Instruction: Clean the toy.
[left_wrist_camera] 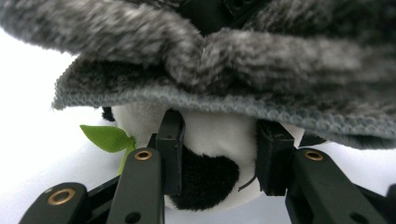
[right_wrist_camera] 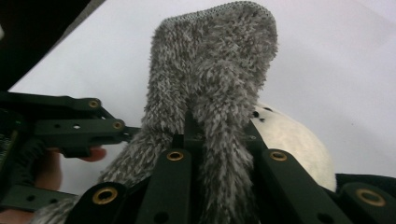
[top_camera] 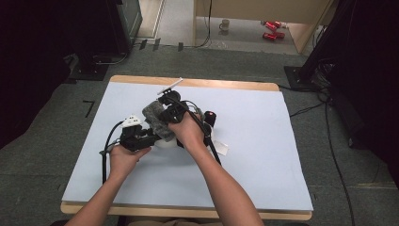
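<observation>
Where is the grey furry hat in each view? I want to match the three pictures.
High view: grey furry hat at table centre, above the panda plush toy.
Left gripper view: across the top, over the toy's white head.
Right gripper view: centre, pinched by the jaws.
Shared landmark: the plush toy.

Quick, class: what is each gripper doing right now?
Left gripper: closed on the panda toy.
Right gripper: closed on the grey cloth.

Left gripper [top_camera: 141,136] near centre-left, jaws clamped on what it holds. Right gripper [top_camera: 171,110] just right, farther, jaws pinched tight. Forearms converge from near edge.
</observation>
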Action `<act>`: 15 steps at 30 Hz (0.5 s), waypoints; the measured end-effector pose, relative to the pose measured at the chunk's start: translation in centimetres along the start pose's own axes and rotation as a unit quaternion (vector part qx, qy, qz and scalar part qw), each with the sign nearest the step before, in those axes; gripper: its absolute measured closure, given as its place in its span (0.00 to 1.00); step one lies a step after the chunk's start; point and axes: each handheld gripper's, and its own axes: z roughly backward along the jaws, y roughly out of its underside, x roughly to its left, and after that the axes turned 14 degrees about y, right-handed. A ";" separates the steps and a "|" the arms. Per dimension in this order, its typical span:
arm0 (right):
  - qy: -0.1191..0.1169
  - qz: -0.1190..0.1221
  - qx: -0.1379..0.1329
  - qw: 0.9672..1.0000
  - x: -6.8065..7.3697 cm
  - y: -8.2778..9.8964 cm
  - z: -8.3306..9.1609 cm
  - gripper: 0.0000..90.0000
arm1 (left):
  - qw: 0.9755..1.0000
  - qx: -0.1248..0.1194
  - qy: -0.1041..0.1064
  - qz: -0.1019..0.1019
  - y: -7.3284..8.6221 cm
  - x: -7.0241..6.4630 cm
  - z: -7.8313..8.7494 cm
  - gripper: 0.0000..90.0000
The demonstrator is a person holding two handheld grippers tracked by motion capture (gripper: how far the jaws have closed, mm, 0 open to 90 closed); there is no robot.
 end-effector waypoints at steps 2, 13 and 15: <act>0.007 0.007 0.001 1.000 -0.3 0.2 0.0 0.89 | 1.000 0.002 -0.002 -0.005 0.0 -0.1 -0.1 0.67; 0.031 -0.007 0.001 1.000 -2.7 0.4 0.2 0.89 | 1.000 -0.001 0.003 -0.005 0.0 -0.1 -0.2 0.68; 0.021 -0.029 0.002 0.999 -3.4 0.3 0.1 0.90 | 1.000 -0.003 0.006 -0.002 0.0 -0.1 -0.2 0.68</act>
